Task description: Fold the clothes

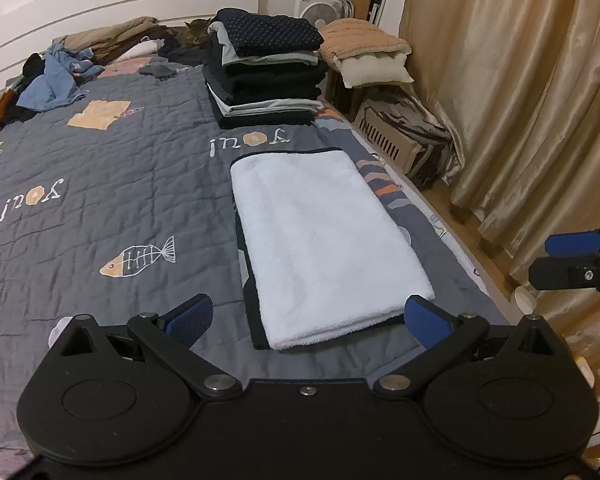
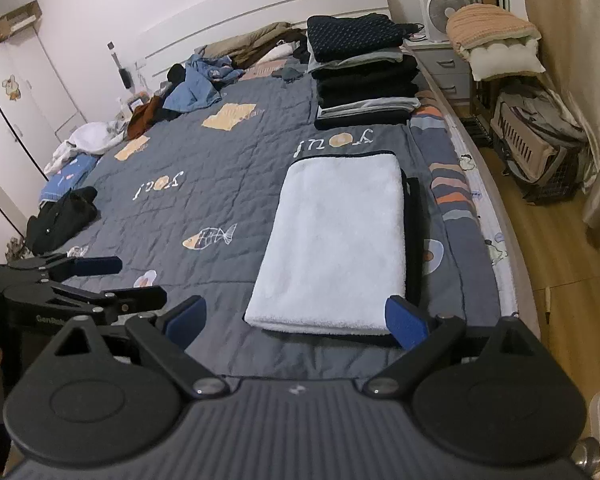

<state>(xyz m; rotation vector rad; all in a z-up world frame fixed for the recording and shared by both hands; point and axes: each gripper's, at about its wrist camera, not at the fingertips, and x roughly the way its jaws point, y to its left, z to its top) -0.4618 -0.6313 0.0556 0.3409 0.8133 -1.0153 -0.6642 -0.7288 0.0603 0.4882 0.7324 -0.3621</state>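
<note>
On the grey quilted bedspread (image 1: 112, 160) with fish and letter prints, seen from the left wrist: a folded white fleecy garment with dark lining (image 1: 324, 240), lying flat near the bed's right edge. Beyond it, a tall stack of folded dark and grey clothes (image 1: 264, 68), apart from the white piece. Further left by the white headboard (image 1: 120, 0), a rumpled blue garment (image 1: 56, 84) among other loose clothes. Left gripper (image 1: 308, 316) spread wide, blue pads on either side of the garment's near edge, holding nothing. At the right border, the right gripper (image 1: 572, 256), fingers parted with a gap between them, empty. Beside the bed, gold curtains (image 1: 520, 80) and a beige pet carrier (image 1: 396, 136).

From the right wrist: same white garment (image 2: 336, 240) ahead, dark lining showing along its right side. Right gripper (image 2: 296, 320) wide open, clear of the cloth. Seen only here: a black garment (image 2: 60, 220) at the bed's left edge, a white crumpled garment (image 2: 88, 140), white wardrobe doors (image 2: 16, 100), wooden floor (image 2: 560, 260). Left gripper (image 2: 132, 280) low at left, fingers apart, empty. Folded stack (image 2: 360, 80) and blue garment (image 2: 196, 88) visible again.
</note>
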